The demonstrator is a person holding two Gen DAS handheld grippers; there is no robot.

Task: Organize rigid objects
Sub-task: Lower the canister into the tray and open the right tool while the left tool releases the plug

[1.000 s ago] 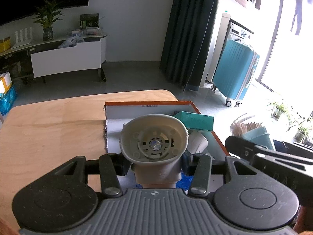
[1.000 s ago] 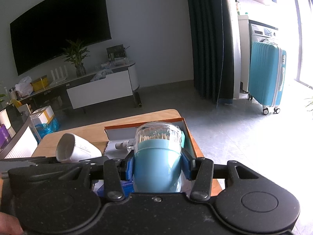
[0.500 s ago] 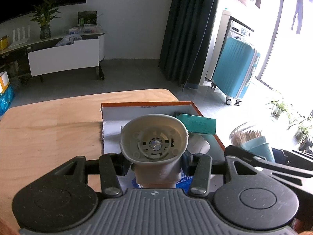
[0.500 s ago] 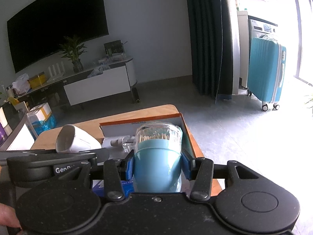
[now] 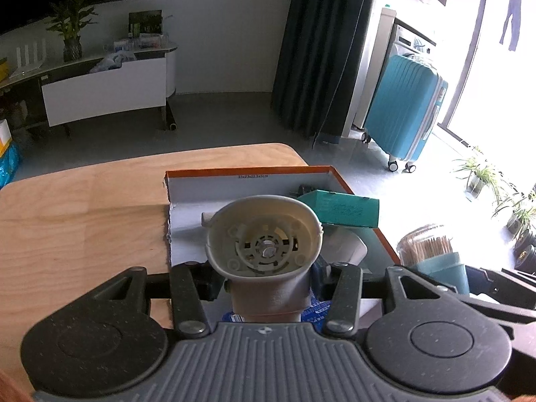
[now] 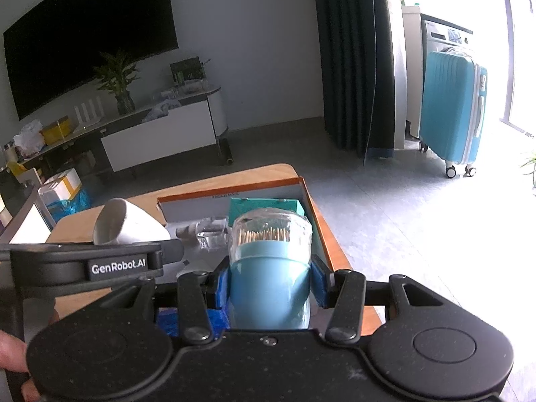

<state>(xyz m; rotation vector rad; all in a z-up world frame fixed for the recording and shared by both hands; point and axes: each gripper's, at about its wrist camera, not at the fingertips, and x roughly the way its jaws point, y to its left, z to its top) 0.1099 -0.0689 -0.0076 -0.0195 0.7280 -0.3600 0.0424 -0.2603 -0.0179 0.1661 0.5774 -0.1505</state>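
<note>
A pale wooden worktop [image 5: 83, 221] fills the near left of the left wrist view, its rounded far corner toward a dark curtain [image 5: 315, 50]. On its right part, reaching to the right edge, lies an open cardboard box [image 5: 248, 171] with an orange rim and a white inside. A teal suitcase [image 5: 405, 110] stands on the grey floor far right, beyond the worktop, and a long low TV cabinet [image 5: 104, 95] runs along the far left wall under a dark screen [image 6: 87, 37].

Inside the box, a teal carton [image 5: 338, 208] rests toward the far right corner. A white rounded thing [image 5: 345, 247] lies just nearer than it, and a clear plastic piece [image 6: 209, 234] lies around the middle of the box floor; what either is cannot be told.

The left tongs [image 5: 266, 279] are pinching a cream plastic nozzle-like part [image 5: 264, 238] by its narrow neck, its wide oval mouth facing away from the camera and held above the near end of the box.

The right tongs [image 6: 269, 284] are pinching a toothpick holder [image 6: 269, 261] with a light blue base and a clear dome over a bundle of toothpicks. It is gripped by the blue base between the blue pads [image 6: 222, 284]. It hangs over the near right part of the box, just right of the left tongs.
</note>
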